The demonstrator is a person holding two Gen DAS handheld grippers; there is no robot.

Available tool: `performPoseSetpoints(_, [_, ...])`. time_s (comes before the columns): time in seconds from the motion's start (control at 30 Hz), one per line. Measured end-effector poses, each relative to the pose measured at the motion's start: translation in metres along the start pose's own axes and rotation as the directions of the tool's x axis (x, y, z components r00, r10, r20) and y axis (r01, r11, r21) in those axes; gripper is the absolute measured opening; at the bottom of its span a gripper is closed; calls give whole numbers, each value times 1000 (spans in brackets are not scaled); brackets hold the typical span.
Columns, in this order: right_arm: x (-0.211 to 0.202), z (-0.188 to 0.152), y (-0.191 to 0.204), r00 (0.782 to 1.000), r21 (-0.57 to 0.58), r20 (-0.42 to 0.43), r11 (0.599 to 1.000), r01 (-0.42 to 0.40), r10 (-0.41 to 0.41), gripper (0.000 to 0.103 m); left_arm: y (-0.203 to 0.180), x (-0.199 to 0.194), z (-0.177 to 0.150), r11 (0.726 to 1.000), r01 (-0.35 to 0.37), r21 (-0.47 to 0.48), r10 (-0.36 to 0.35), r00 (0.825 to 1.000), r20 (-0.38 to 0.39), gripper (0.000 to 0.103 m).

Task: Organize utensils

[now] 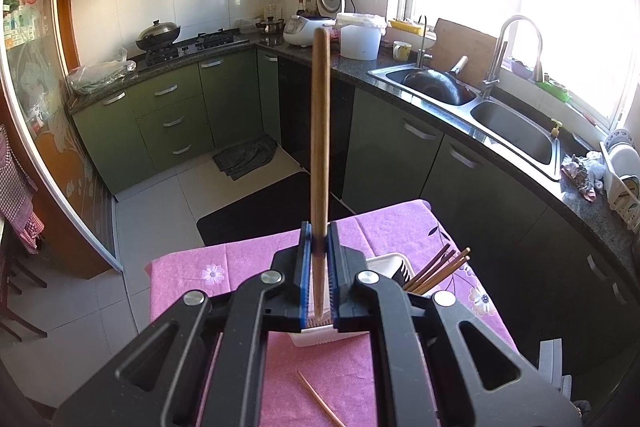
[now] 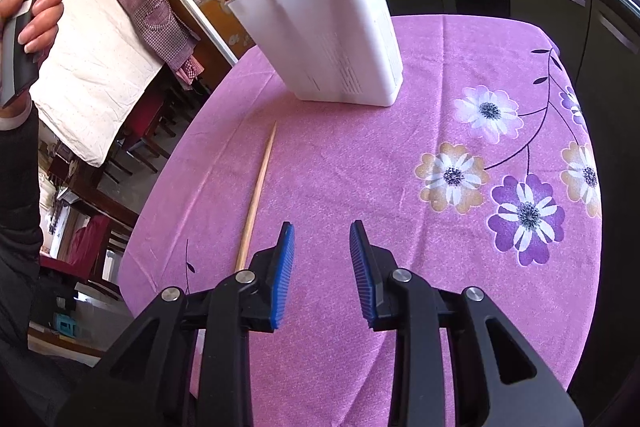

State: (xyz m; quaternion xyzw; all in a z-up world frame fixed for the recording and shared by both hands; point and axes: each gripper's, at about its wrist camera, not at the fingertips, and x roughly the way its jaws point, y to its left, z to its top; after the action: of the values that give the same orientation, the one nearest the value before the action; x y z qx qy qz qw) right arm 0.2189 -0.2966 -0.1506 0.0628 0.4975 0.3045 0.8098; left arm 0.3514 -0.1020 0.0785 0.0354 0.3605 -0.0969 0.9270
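**Inspector A:** We record the left gripper (image 1: 319, 247) clamped on a brown chopstick (image 1: 320, 131), which stands up out of the jaws, its long axis running away from the camera. Below it sits the white utensil holder (image 1: 386, 261) on the pink tablecloth (image 1: 240, 267), with several chopsticks already inside.

**Inspector B:** Agreed. We note the right gripper (image 2: 322, 259) partly parted, with nothing between the blue pads (image 2: 282, 275). It hangs low over the cloth.

**Inspector A:** And the remaining item?

**Inspector B:** One pale loose chopstick (image 2: 256, 199) lies flat on the tablecloth. In the right wrist view it sits just to the left of the left-hand finger, near but not between the jaws. Its long axis runs roughly along the gripper's pointing line, narrow tip toward the holder (image 2: 320, 39), thick end passing beside the finger.

**Inspector A:** So which hand is nearer?

**Inspector B:** The right, plainly. We judge it must shift sideways toward the stick, and likely turn so the pads close across the shaft rather than along it.

**Inspector A:** Risk?

**Inspector B:** We expect a thin round stick on cloth may roll away from a closing pad.
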Motion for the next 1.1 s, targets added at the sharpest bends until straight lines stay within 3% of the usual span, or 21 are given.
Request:
performPoseSetpoints(0.1, [11,6,13,998,-46,-60,999,19,-22,30,0,22,-11,1000,-1,-1,1,998,-57,8])
performPoseSetpoints(0.17, [19,12,24,995,-81,-94,996,35,-43,30,0,34,-20,1000,-10,7,11,995,-95,15])
performPoseSetpoints(0.23, [27,19,36,990,-106,-130,994,39,-53,30,1,41,-28,1000,-14,13,15,994,-111,31])
performPoseSetpoints(0.3, [37,25,47,985,-131,-162,990,46,-67,30,1,41,-32,1000,-10,20,12,994,-113,33])
performPoseSetpoints(0.47, [66,37,66,966,-179,-229,981,80,-121,30,9,9,-35,1000,14,5,-14,999,-52,40])
performPoseSetpoints(0.6, [90,45,75,949,-205,-276,974,98,-154,29,26,-35,-44,999,11,-33,-10,1000,17,60])
performPoseSetpoints(0.83, [128,73,83,927,-197,-334,975,107,-169,22,61,-92,-87,996,-39,-79,43,998,48,63])
performPoseSetpoints(1.1, [159,92,96,892,-229,-383,960,161,-241,22,93,-107,-146,991,-84,-108,81,996,-27,64])
